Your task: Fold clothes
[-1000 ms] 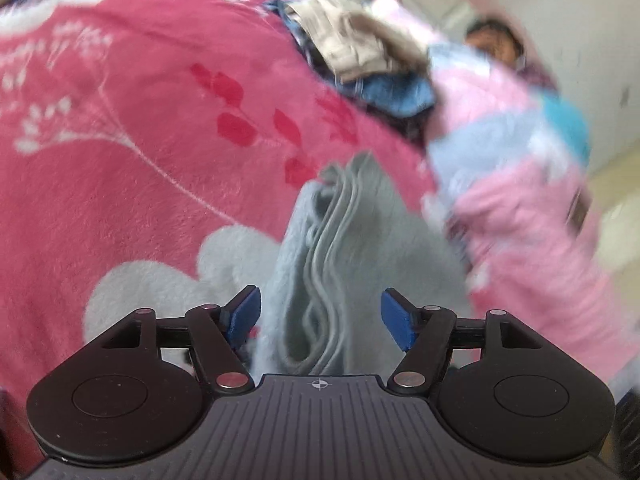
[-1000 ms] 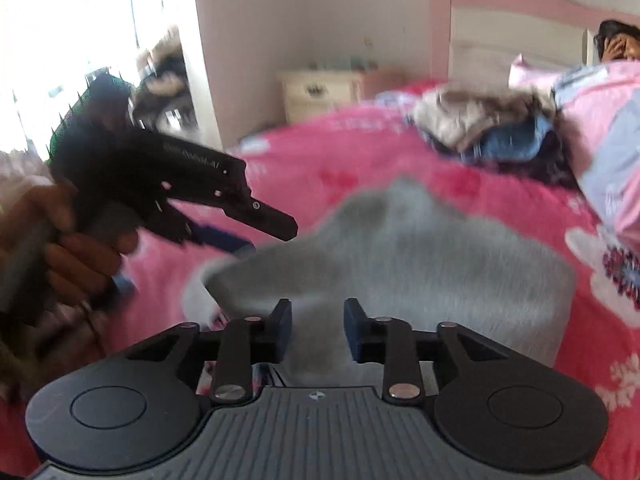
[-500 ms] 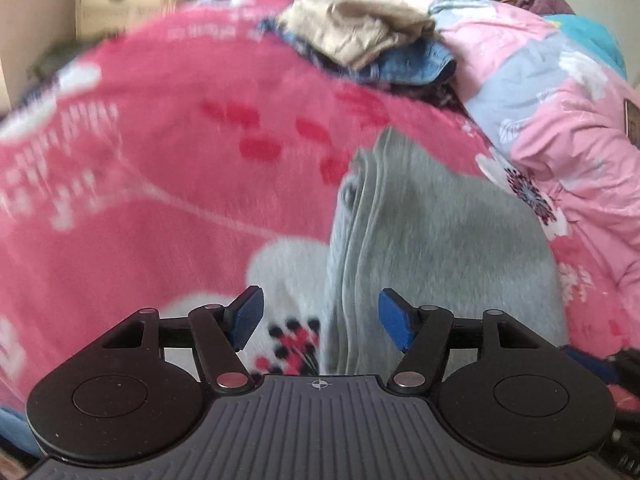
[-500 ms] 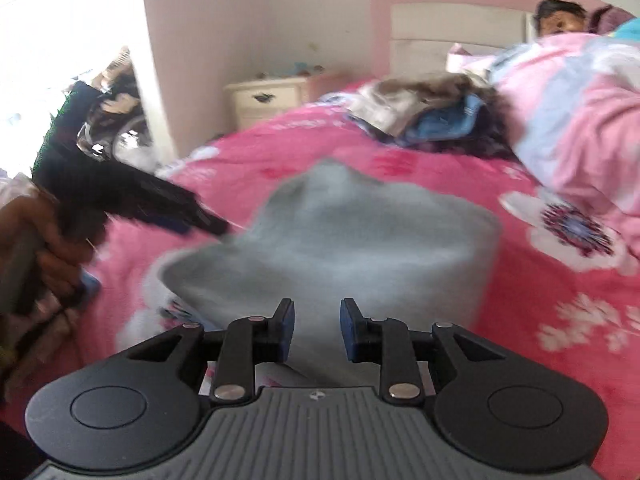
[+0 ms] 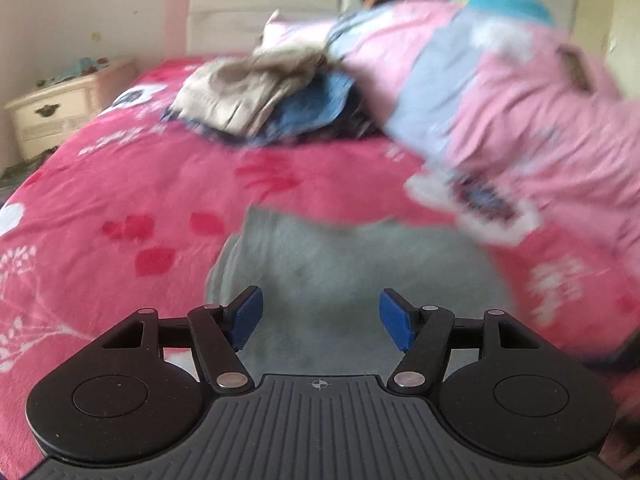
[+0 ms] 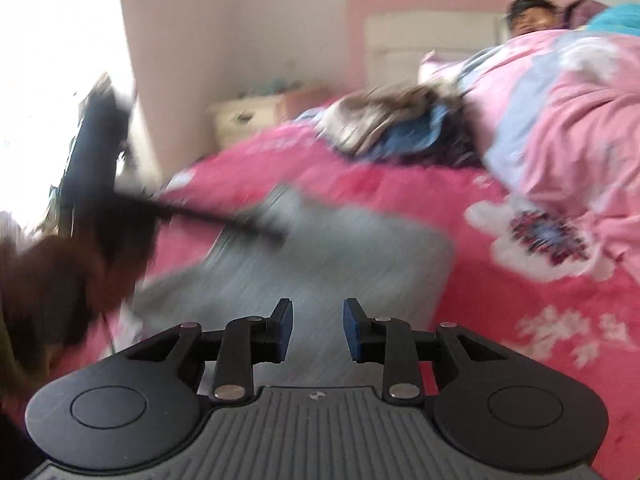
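A folded grey garment (image 5: 352, 264) lies flat on a pink blanket (image 5: 120, 184), straight ahead at 12 o'clock of both grippers. The left gripper (image 5: 320, 318) hangs over it with jaws wide apart and nothing between them. The right gripper (image 6: 318, 328) has a narrower gap, its jaws opening and clamped on nothing. A pile of clothes (image 5: 260, 96) sits farther back at 12 o'clock, a nightstand (image 5: 56, 116) at 10.

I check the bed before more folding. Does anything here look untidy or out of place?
Yes. A pile of clothes lies crumpled and unfolded near the pink quilt. The grey garment in front looks folded and flat on the red blanket.
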Tool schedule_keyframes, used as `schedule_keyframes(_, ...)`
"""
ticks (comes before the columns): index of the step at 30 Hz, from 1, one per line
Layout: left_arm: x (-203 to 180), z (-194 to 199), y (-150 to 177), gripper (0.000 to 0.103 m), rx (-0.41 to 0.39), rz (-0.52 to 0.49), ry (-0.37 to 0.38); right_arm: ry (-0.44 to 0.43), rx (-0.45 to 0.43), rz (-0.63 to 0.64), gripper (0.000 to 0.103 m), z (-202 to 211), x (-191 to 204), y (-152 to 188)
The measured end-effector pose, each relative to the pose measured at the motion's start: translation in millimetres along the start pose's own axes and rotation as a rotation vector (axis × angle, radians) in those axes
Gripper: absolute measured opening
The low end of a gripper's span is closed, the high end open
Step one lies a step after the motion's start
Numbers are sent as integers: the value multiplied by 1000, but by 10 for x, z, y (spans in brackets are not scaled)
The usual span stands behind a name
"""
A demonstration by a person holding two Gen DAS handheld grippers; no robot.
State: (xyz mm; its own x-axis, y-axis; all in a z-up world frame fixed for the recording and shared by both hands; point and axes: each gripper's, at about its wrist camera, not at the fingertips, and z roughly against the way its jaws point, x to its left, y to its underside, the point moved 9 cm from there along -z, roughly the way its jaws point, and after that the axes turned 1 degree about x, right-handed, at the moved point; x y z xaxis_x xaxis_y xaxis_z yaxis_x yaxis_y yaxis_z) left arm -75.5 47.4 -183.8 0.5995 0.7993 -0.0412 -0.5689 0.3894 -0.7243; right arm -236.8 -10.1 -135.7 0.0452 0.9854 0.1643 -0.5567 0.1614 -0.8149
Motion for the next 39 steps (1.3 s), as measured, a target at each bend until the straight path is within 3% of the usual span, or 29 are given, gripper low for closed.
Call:
schedule_keyframes(3,163,-57,147,70,-27,76,20,24,-47,-11,31,-114,-132,-187)
schedule_keyframes(6,327,-130,299,85,-27,172,41,38,-47,-8,31,-384,-225,-184)
schedule_keyframes(9,484,-205,429,88,-12,353,121,77,122,-19,26,-809,-364,204)
schedule_keyframes(13,449,-206,438,88,-40,309,119,81,112,43,26,-836,-358,322)
schedule_keyframes(16,487,-191,416,88,-19,345,146,58,130,-89,32,-737,-474,204)
schedule_keyframes(19,534,-131,354,83,-1,357,168,45,136,-306,55,-640,-752,200)
schedule_keyframes(21,586,-100,329,84,24,370,210,-4,202,-478,56,-648,-919,352)
schedule_keyframes(25,668,-216,467,85,184,447,369,-173,313,-769,57,-708,-1082,627)
schedule_keyframes(31,807,-286,579,87,207,602,507,-303,392,-801,65,-898,-950,639)
schedule_keyframes(34,716,-338,587,87,222,510,485,-351,409,-843,69,-1028,-922,625)
schedule_keyframes(37,541,-359,544,95,218,383,430,-371,423,-866,70,-1133,-853,577)
schedule_keyframes(39,490,-351,541,94,208,366,408,-360,428,-810,64,-1124,-785,525)
